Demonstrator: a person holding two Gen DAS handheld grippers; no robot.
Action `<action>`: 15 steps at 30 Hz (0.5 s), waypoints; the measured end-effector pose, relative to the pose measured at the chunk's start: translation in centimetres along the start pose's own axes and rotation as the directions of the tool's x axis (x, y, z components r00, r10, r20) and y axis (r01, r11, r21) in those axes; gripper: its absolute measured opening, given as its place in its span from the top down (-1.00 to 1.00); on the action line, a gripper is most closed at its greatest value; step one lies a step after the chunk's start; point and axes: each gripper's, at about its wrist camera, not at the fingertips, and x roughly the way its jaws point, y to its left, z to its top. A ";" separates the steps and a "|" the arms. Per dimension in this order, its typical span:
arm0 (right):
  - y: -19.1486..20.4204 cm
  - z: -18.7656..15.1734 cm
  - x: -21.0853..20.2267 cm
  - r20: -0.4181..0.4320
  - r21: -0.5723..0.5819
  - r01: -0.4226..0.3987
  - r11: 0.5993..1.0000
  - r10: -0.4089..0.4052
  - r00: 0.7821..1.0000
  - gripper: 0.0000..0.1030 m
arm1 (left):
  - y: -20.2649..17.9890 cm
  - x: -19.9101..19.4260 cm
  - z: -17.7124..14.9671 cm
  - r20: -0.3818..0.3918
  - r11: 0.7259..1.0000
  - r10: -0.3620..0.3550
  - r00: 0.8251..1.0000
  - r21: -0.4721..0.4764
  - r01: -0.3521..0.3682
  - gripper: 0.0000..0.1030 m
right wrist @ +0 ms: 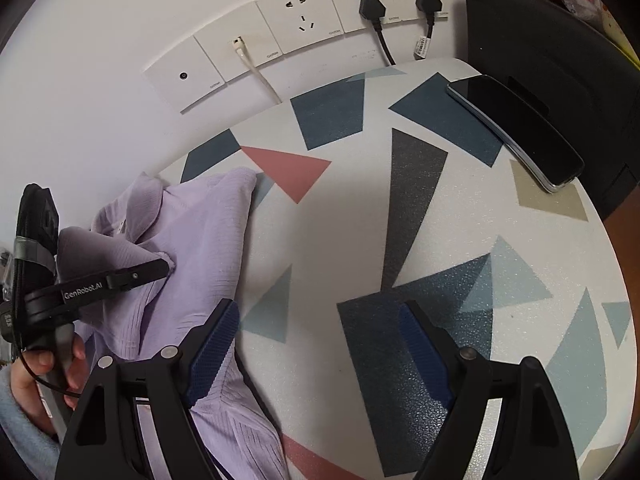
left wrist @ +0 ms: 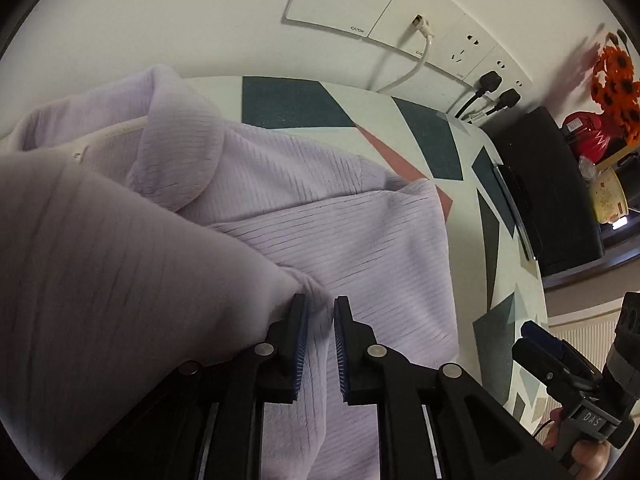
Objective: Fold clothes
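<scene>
A lilac ribbed shirt (left wrist: 304,216) lies on a table with a geometric-patterned cover (left wrist: 436,140). My left gripper (left wrist: 320,304) is shut on a fold of the shirt and lifts a flap of it at the left. In the right wrist view the shirt (right wrist: 200,240) lies at the left, with the left gripper (right wrist: 160,270) pinching its cloth. My right gripper (right wrist: 320,312) is open and empty over the bare table cover (right wrist: 400,208), with its left finger (right wrist: 216,340) over the shirt's edge. The right gripper also shows in the left wrist view (left wrist: 536,334).
A black phone (right wrist: 516,128) lies at the table's far right corner. Wall sockets with black plugs (right wrist: 372,8) and a white cable (right wrist: 252,68) line the wall behind. A black box (left wrist: 552,184) stands past the table's right edge, with orange flowers (left wrist: 616,76) behind.
</scene>
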 end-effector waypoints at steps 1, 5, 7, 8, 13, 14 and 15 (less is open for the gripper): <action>0.3 0.0 0.0 -0.001 -0.003 -0.005 1.000 0.005 1.000 -0.64 | 0.1 -0.9 -0.1 0.005 1.000 0.010 1.000 -0.002 -0.010 0.72; 1.9 0.4 -0.7 0.012 -0.009 -0.041 0.999 0.041 0.999 -0.64 | 3.8 -7.0 -2.3 0.115 0.998 0.065 0.991 0.010 -0.067 0.65; 3.1 0.7 -1.1 0.021 -0.018 -0.062 0.998 0.063 0.998 -0.64 | 5.6 -10.1 -3.4 0.170 0.995 0.092 0.981 0.014 -0.096 0.30; 3.7 0.8 -1.3 0.023 -0.029 -0.070 0.997 0.070 0.997 -0.64 | 6.5 -11.6 -4.0 0.197 0.994 0.105 0.975 0.015 -0.110 -0.06; 7.7 0.5 -1.0 0.012 -0.122 -0.110 0.986 0.113 0.994 -0.64 | 11.1 -19.2 -6.8 0.331 0.983 0.167 0.929 0.015 -0.183 -0.45; 8.6 0.2 -0.6 0.000 -0.140 -0.117 0.983 0.118 0.993 -0.64 | 12.0 -20.7 -7.3 0.357 0.980 0.179 0.917 0.014 -0.197 -0.45; 9.6 -0.1 -0.1 -0.016 -0.159 -0.120 0.980 0.119 0.993 -0.64 | 12.9 -22.3 -7.9 0.383 0.977 0.190 0.904 0.012 -0.211 -0.45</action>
